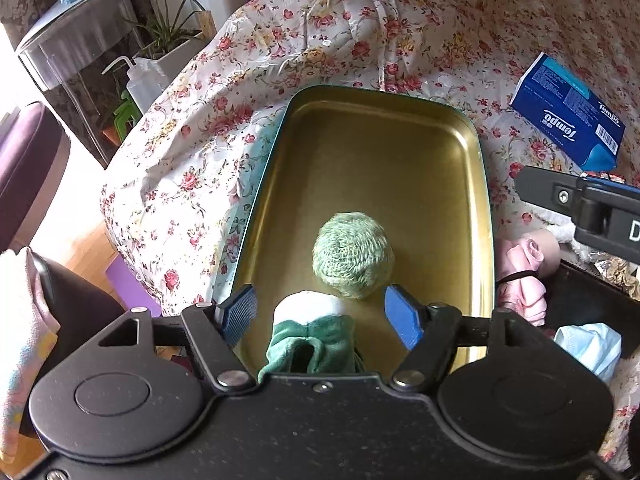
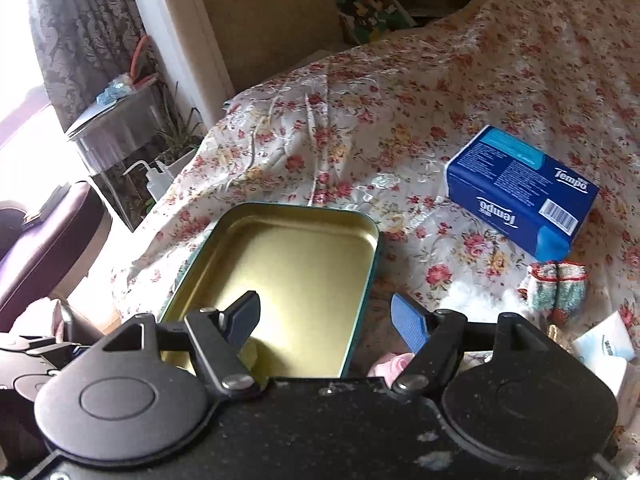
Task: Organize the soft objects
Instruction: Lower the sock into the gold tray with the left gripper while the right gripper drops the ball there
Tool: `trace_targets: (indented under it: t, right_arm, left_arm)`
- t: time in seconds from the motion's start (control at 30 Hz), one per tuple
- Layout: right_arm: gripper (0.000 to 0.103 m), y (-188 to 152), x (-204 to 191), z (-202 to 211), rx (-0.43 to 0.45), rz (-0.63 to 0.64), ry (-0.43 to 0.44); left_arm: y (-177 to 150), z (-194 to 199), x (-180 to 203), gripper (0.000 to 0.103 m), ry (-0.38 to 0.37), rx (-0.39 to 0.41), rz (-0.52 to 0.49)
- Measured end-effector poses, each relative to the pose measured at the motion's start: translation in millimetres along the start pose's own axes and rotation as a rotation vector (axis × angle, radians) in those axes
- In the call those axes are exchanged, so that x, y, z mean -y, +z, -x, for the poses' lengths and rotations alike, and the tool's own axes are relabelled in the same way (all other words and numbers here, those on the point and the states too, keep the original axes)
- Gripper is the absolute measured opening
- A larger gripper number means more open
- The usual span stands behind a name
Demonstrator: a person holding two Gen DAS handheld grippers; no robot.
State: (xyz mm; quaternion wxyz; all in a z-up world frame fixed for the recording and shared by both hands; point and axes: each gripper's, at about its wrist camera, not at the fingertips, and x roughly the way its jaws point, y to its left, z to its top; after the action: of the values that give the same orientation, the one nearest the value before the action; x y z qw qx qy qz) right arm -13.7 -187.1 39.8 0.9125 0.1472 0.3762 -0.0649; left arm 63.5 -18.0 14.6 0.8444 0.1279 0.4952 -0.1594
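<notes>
A shiny gold metal tray with a teal rim [image 1: 400, 120] sits on the bed with the flowery pink and white cover [image 1: 280, 40]. Inside the tray lies a round green knitted ball [image 1: 353, 255], and just beside it a soft green and white plush toy [image 1: 312, 336]. The left gripper [image 1: 323, 312] hangs over the toy with its blue pads [image 1: 240, 312] spread wide apart, holding nothing. The right gripper [image 2: 326, 320] hovers over the tray's near edge, its fingers wide apart too and holding nothing. A blue tissue pack [image 2: 520, 196] lies on the cover, well apart from the tray. A small pair of knitted socks with red trim [image 2: 558, 284] rests near the pack.
</notes>
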Motion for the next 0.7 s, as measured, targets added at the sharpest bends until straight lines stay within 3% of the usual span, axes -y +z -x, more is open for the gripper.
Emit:
trace_targets:
  t: [0.7]
  right_arm:
    - [0.074,-6.1,1.3,1.0,-0.003,0.029,-0.047]
  left_arm:
    - [-2.1,5.0,-0.2,0.068,0.047,0.038,-0.022]
